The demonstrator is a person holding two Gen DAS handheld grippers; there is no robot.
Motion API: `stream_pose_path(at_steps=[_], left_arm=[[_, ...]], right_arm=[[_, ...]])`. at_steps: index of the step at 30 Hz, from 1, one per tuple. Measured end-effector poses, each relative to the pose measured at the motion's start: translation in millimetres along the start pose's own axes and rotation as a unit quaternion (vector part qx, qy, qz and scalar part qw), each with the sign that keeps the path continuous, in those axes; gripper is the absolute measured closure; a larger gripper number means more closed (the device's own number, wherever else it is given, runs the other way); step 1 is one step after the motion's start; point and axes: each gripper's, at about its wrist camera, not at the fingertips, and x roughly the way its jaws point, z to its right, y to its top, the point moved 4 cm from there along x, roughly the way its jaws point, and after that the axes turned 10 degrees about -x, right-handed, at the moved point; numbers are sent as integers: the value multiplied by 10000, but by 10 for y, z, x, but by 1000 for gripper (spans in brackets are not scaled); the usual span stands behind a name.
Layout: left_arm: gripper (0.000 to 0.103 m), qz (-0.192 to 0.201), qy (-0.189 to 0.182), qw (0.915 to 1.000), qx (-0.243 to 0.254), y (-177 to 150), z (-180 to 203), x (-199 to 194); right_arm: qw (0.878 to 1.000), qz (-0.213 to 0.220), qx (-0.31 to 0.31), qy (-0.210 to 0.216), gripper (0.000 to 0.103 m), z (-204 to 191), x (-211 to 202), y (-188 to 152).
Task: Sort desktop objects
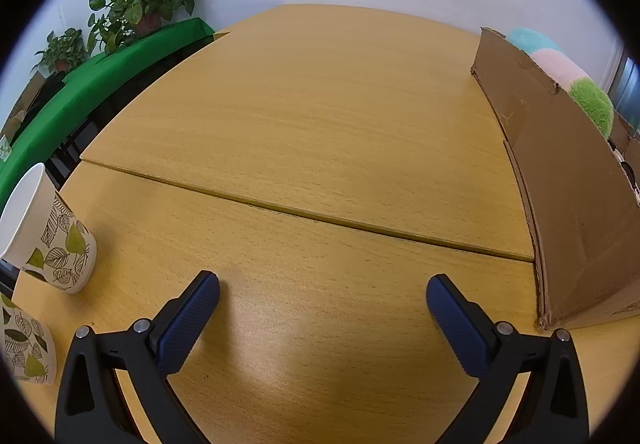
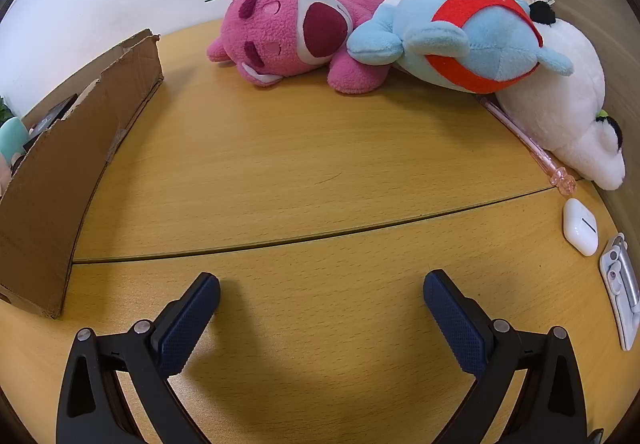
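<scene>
Wooden desk (image 2: pixel 304 164) carries plush toys (image 2: pixel 288 32) along its far edge; left gripper (image 1: pixel 322 296) and right gripper (image 2: pixel 321 294) both gape, holding nothing.

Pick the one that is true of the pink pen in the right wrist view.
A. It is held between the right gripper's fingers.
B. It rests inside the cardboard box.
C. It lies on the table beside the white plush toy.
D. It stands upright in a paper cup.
C: the pink pen lies flat on the table along the white plush toy, while the right gripper is open and empty.
</scene>
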Motion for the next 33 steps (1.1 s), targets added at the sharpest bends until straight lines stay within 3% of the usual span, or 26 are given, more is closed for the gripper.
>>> stream_pose_path(at_steps=[33], left_arm=[[0, 6, 10, 10000, 12, 25, -2, 4]], right_arm=[[10000, -43, -15, 2, 0, -61, 44, 69]])
